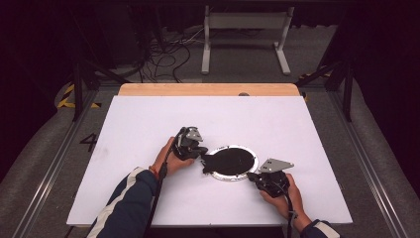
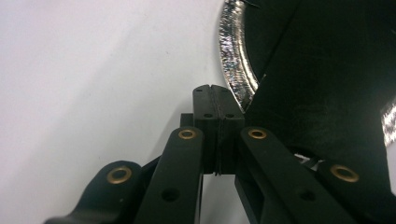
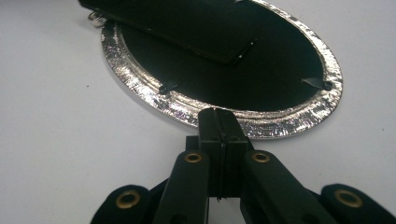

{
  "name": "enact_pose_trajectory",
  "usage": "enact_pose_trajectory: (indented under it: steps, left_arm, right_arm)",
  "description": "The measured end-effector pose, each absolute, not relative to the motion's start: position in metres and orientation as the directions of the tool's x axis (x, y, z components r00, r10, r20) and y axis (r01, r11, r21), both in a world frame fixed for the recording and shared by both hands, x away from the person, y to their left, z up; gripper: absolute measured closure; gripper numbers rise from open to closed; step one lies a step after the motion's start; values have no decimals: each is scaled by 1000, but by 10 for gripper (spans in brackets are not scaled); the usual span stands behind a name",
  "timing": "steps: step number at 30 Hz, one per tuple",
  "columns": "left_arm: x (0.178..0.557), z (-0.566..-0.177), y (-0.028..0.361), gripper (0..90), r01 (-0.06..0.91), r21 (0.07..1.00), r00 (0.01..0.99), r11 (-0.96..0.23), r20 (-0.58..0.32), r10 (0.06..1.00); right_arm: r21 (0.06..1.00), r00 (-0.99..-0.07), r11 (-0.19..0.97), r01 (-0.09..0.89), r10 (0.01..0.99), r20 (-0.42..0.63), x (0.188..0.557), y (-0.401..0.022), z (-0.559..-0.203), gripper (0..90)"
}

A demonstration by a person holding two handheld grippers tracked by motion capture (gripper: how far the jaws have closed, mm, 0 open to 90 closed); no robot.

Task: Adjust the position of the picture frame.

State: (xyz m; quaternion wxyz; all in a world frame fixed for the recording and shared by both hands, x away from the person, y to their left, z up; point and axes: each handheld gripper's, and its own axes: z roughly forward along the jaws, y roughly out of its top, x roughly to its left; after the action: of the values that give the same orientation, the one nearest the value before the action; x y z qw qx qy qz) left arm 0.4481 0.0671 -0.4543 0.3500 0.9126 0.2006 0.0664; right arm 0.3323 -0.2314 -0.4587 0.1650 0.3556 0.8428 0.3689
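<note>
An oval picture frame (image 1: 231,161) lies face down on the white table top, showing a silver rim (image 3: 140,79) and a black back panel (image 3: 261,70). A black stand flap (image 2: 327,84) rises off the back and juts out past the frame's left end (image 1: 207,161). My left gripper (image 1: 202,152) is shut with nothing between its jaws, and its tips (image 2: 215,91) sit right beside the rim (image 2: 233,60) and the flap's edge. My right gripper (image 1: 251,176) is also shut and empty, its tips (image 3: 218,114) at the frame's near rim.
The white board (image 1: 148,129) covers a wooden table whose far edge (image 1: 208,89) shows beyond it. Small black clips (image 3: 168,87) hold the back panel inside the rim. Behind the table, a white stand (image 1: 245,29) and cables (image 1: 168,54) are on the floor.
</note>
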Motion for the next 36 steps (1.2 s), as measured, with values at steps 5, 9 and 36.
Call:
enact_pose_trajectory:
  steps: [5,9,36]
  left_arm:
    - [438,-455,78,900,322,669,915,-670,-38,402]
    - [429,-455,83,900,308,659,925,-687,-37,379]
    - [391,-462,94,899,328,701,930,-633,-121,348]
  right_arm:
    - [741,-674,457,493,739,-7,343,-230,-459,900]
    - [736,-662,462,494,749,-25,351,-224,-458,900]
    - [722,-695,472,507,719,18,353,-215,-457,900]
